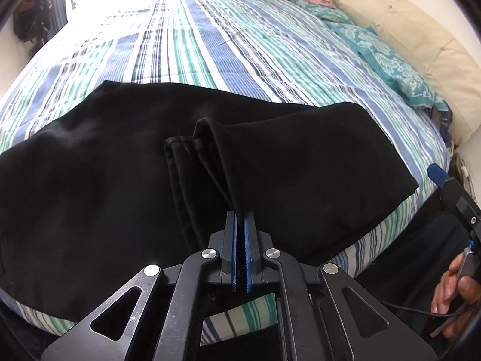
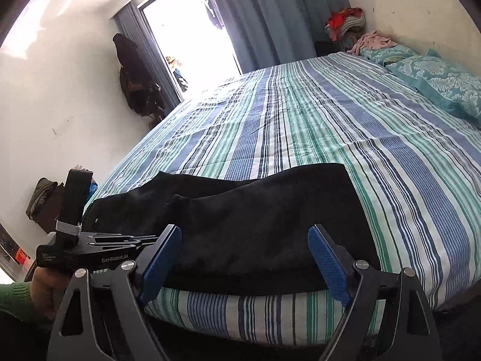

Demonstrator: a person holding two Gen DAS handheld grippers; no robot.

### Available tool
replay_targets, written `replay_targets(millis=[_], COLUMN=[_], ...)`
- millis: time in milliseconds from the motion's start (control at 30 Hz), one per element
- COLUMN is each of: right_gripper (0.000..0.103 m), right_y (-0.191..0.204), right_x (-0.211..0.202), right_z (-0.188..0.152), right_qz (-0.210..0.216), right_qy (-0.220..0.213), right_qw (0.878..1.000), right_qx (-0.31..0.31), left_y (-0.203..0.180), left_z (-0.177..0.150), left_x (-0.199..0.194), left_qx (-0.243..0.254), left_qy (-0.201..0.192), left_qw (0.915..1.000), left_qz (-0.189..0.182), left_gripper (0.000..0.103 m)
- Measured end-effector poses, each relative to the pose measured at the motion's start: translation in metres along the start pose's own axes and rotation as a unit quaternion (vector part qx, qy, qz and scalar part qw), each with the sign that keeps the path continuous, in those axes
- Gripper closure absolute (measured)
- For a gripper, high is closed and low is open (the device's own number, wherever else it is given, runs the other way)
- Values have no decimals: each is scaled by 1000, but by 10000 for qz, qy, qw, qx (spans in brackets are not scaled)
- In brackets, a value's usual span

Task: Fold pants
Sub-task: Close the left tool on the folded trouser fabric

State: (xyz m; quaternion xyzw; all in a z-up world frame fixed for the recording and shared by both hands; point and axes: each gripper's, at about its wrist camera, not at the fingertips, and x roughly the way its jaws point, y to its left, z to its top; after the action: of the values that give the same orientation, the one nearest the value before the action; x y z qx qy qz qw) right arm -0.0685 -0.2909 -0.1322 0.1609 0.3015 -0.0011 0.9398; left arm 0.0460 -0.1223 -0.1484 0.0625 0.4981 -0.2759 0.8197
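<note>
Pants [image 1: 90, 180], black, one pair, flat on striped bedspread [image 1: 240, 60] at near edge of bed. Long axis roughly 9-to-3 across left wrist view, one end toward 10 o'clock, other toward 4 o'clock; which end is waist not discernible there. Hem strip [image 1: 204, 156] doubled, pulled up off main body, running from 12 o'clock down to 6 o'clock into left gripper [image 1: 240, 219].

Left gripper: blue pads [image 1: 248, 246] pinched tight on that hem strip, black fabric between them.

Right gripper [image 2: 245, 258]: spread wide, nothing between fingers, blue pads [image 2: 327, 264] flanking pants edge [image 2: 255, 210] at mattress side, not touching. Also seen in left view at 3 o'clock [image 1: 442, 177], off bed edge.

Surroundings, right wrist view: two teal patterned pillows [image 2: 436, 81] at 2 o'clock, pink garment [image 2: 372, 42] and clothes pile [image 2: 345, 24] at 1 o'clock, grey-blue curtain [image 2: 270, 15] at 12, bright window [image 2: 192, 30] at 11, dark clothes hanging on wall [image 2: 135, 81] at 10. Cream headboard [image 1: 405, 30] beyond pillows at 2 o'clock in left view. Bedspread beyond pants bare out to pillows.
</note>
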Motion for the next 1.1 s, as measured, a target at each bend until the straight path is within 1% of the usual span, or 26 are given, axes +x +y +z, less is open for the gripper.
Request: replay_targets(millis=[100, 167, 233, 300, 333, 367, 400, 433, 467, 533, 567, 633, 667, 700, 733, 767, 867, 933, 967, 1000, 1033, 1067, 1100], right_gripper=[17, 17, 17, 17, 17, 17, 16, 16, 17, 17, 17, 17, 17, 17, 17, 17, 17, 17, 17, 17, 17, 19, 19], right_y=[-6, -8, -6, -3, -5, -9, -14, -19, -19, -18, -20, -31, -40, -50, -61, -71, -97, -111, -118, -125, -134, -141, -145], right_x=[-6, -8, 0, 21, 37, 56, 73, 82, 80, 71, 64, 49, 45, 46, 49, 52, 77, 103, 118, 135, 151, 161, 165], right_z=[0, 1, 2, 2, 0, -6, -14, -21, -21, -13, -8, 5, 13, 23, 34, 47, 81, 93, 93, 89, 81, 73, 68], right_qz=[-89, -69, 70, 356, 556, 652, 614, 586, 594, 645, 743, 936, 1031, 1095, 1132, 1153, 1335, 1436, 1419, 1387, 1308, 1144, 1031], right_qy=[-117, -181, -87, 201, 504, 928, 1301, 1497, 1416, 1312, 1207, 901, 823, 823, 851, 847, 1057, 1293, 1420, 1595, 1793, 1896, 1858], right_qw=[9998, 9997, 9999, 9991, 9971, 9929, 9880, 9846, 9860, 9871, 9872, 9861, 9837, 9806, 9775, 9751, 9628, 9544, 9498, 9421, 9330, 9276, 9277], right_qx=[97, 127, 76, 64, 159, 356, 568, 682, 648, 650, 732, 1038, 1224, 1400, 1562, 1695, 2097, 2277, 2400, 2602, 2833, 3010, 3070], left_y=[14, 24, 28, 26, 24, 23, 24, 25, 29, 39, 44, 49, 49, 45, 39, 32, 14, 9, 10, 12, 16, 19, 24], left_z=[-8, -14, -20, -21, -21, -20, -20, -19, -20, -21, -20, -15, -11, -7, -1, 5, 19, 25, 26, 25, 22, 17, 13], left_x=[-22, -18, -5, 1, 1, 1, -1, -4, -9, -24, -35, -54, -62, -67, -70, -68, -47, -20, -5, 10, 23, 30, 32], left_qx=[-55, -62, -74, -53, -31, -8, 1, -19, -73, -280, -401, -576, -601, -566, -472, -335, 25, 166, 187, 173, 130, 84, 42], left_qy=[-241, -141, -12, -23, -36, -35, -43, -59, -114, -338, -530, -861, -1024, -1181, -1283, -1304, -1135, -896, -683, -437, -210, -74, -37], left_qw=[9996, 9997, 9997, 9996, 9996, 9996, 9996, 9996, 9994, 9978, 9964, 9933, 9917, 9905, 9901, 9907, 9935, 9958, 9974, 9987, 9993, 9992, 9992], left_qz=[133, 194, 228, 273, 282, 294, 279, 265, 312, 497, 530, 517, 487, 425, 317, 191, -90, 29, 114, 203, 293, 384, 394], left_gripper=[101, 101, 100, 98, 97, 92, 91, 83, 63, 36, 34, 34, 34, 34, 31, 28, 28, 28, 28, 29, 34, 37, 36])
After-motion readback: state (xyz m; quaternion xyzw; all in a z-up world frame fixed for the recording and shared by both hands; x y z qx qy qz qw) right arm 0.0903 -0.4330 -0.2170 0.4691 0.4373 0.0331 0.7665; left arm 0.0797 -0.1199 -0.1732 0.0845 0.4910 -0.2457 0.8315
